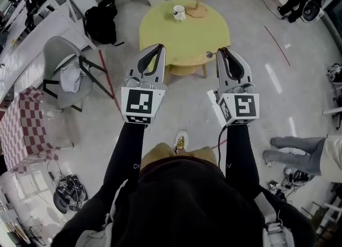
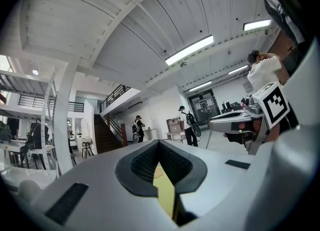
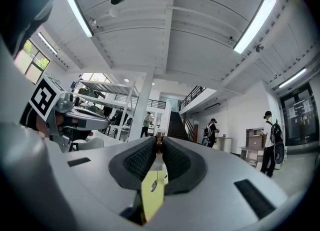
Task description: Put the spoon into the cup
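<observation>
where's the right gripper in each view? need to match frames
Head view: right of centre, right gripper by the yellow table's near edge, spoon at its tips.
Left gripper view: far right, seen side-on.
Right gripper view: its own jaws, bottom centre.
Shared landmark: the yellow table, showing through the jaw gap in both gripper views.
</observation>
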A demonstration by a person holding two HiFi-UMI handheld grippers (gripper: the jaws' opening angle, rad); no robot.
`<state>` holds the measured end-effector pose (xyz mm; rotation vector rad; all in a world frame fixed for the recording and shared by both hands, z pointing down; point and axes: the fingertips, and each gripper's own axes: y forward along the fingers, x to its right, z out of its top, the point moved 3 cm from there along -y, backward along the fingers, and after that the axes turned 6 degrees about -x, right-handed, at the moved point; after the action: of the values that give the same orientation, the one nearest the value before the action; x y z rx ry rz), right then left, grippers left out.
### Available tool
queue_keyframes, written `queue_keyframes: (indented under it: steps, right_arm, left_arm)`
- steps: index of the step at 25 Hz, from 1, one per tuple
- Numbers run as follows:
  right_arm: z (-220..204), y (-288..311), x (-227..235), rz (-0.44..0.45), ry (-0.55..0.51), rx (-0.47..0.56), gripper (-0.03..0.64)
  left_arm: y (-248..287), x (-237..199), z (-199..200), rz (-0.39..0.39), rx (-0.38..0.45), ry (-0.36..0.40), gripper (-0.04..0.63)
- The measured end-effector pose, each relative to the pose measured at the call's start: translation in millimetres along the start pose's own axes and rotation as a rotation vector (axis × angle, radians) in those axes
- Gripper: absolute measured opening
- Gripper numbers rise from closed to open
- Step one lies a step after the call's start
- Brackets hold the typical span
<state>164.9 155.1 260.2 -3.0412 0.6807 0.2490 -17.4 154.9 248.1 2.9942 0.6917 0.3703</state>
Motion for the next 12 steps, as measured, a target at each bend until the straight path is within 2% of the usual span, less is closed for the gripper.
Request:
queue_keyframes:
  steps: [12]
  right_arm:
    - [-16, 57, 32, 0.026, 0.031, 0.013, 0.06]
  left_arm:
    - [58, -20, -9, 0.032, -0.03, 0.006, 0.015]
